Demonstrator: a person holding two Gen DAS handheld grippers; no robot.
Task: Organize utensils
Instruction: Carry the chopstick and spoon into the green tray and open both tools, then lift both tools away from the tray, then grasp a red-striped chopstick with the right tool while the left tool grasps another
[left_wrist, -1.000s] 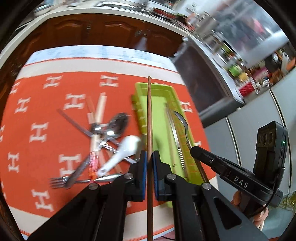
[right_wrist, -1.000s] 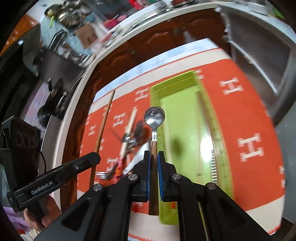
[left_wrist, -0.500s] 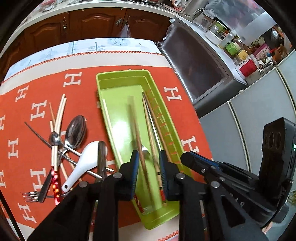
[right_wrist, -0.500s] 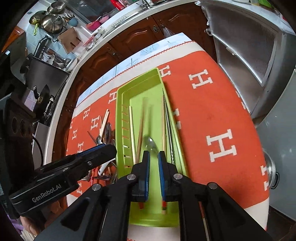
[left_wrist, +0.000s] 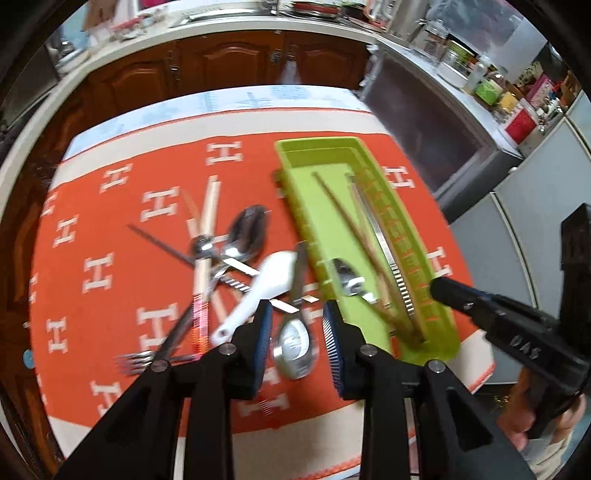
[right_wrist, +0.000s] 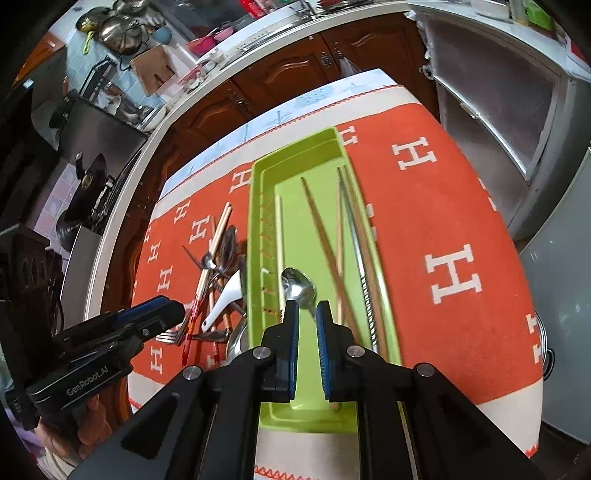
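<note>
A green tray (left_wrist: 317, 142) (right_wrist: 255, 240) lies on the orange cloth. It holds brown chopsticks (left_wrist: 347, 218) (right_wrist: 321, 229), metal tongs (left_wrist: 388, 254) (right_wrist: 364, 266) and a wood-handled spoon (left_wrist: 345, 277) (right_wrist: 297, 288). My right gripper (right_wrist: 306, 321) (left_wrist: 439, 286) hangs over the tray's near end, its pads slightly apart and pressing on nothing. My left gripper (left_wrist: 297, 332) (right_wrist: 177, 310) hovers over the loose pile left of the tray. Its jaws are opening above a metal spoon (left_wrist: 294, 345) and are not touching it. A white ceramic spoon (left_wrist: 269, 280) (right_wrist: 225, 299) lies in that pile.
The pile also holds forks (left_wrist: 136, 360), another metal spoon (left_wrist: 251, 229) and pale chopsticks (left_wrist: 210, 206). The orange cloth (right_wrist: 443, 229) covers the table. Brown cabinets (left_wrist: 221, 62) stand behind it and a grey appliance (right_wrist: 498, 110) to the right.
The left gripper dropped its brown chopstick into the tray, opened and swung left over the pile. The right gripper let its wood-handled spoon down into the tray and parted slightly.
</note>
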